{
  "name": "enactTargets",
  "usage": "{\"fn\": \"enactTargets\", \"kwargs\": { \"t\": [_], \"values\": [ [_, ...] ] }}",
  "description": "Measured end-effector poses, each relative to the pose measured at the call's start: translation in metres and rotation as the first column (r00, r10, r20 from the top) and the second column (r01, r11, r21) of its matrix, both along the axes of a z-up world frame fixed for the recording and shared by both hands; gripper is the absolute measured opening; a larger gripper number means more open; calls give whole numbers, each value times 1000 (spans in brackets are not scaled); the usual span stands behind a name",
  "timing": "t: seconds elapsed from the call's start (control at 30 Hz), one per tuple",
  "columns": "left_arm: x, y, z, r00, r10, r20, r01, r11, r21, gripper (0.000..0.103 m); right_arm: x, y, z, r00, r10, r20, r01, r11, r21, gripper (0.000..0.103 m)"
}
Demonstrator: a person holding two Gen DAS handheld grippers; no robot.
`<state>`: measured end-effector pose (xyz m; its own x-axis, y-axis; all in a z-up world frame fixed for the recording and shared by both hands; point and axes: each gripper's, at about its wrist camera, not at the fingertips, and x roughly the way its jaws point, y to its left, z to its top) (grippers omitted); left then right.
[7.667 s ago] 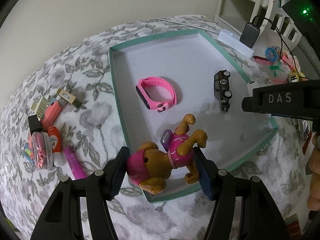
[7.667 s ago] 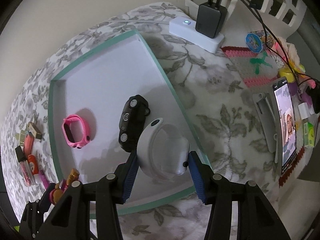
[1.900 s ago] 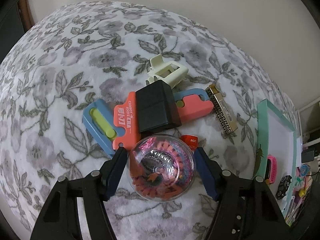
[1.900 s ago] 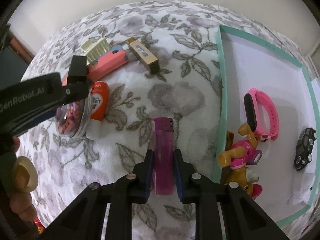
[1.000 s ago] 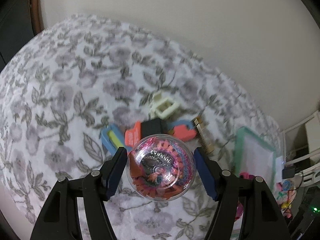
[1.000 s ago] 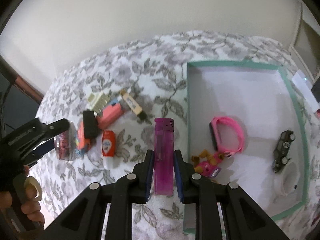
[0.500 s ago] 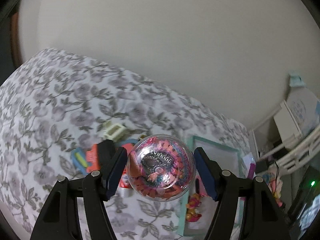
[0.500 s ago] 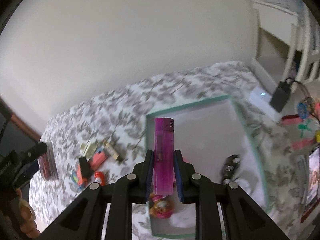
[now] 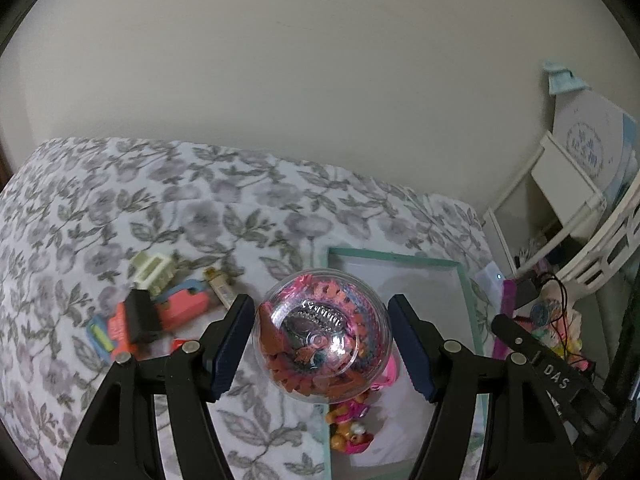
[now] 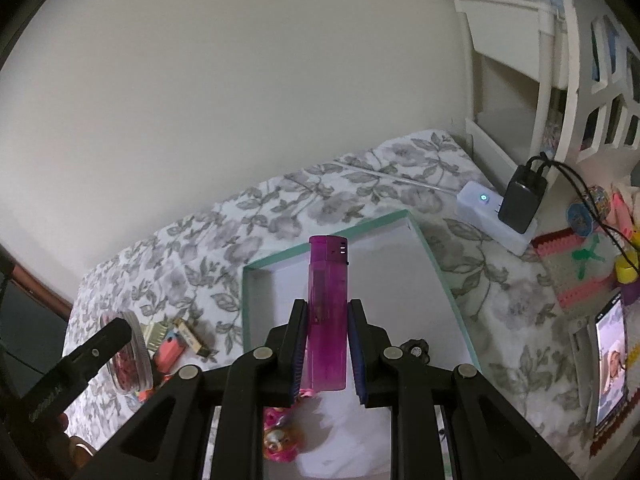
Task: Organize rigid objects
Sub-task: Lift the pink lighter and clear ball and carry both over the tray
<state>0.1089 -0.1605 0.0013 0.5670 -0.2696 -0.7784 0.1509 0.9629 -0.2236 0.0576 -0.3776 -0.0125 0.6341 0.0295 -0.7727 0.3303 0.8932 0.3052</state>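
The right tongs (image 10: 327, 354) pinch the purple lighter (image 10: 326, 312) narrowly, its long axis running toward 12 o'clock over the teal-rimmed tray (image 10: 436, 268); the left tongs (image 9: 322, 346) stand wide, gripping the clear round jar (image 9: 322, 330), the tray (image 9: 466, 300) lying at its 3 o'clock; the pink dog toy (image 9: 350, 428) and bracelet (image 9: 388, 372) crowd the tray's near end on the bed (image 9: 120, 208).

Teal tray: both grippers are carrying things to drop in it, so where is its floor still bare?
The teal tray is bare across its far half, up to the far rim, behind the purple lighter. Its near end is crowded: dog figure, pink band and black toy car. The round clear case hides part of the middle.
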Motion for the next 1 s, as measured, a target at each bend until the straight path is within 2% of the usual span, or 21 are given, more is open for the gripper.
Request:
{"fn": "enactTargets", "kwargs": {
  "t": [0.33,0.47,0.83,1.0],
  "values": [
    [20,-49,-52,996,-86,-16,86,995,59,71,29,-15,-50,997,2,-78,-1,1000,9,21],
    [31,-59,-69,995,-92,-35,94,994,63,71,37,-22,-68,995,-7,-104,8,1000,17,21],
    [56,-80,-93,992,-111,-63,112,994,16,71,56,-34,-99,991,-7,-136,8,1000,5,21],
    [53,-85,-99,990,-132,-51,134,990,47,71,60,-36,-106,989,-14,-146,13,1000,-7,21]
  ]
}}
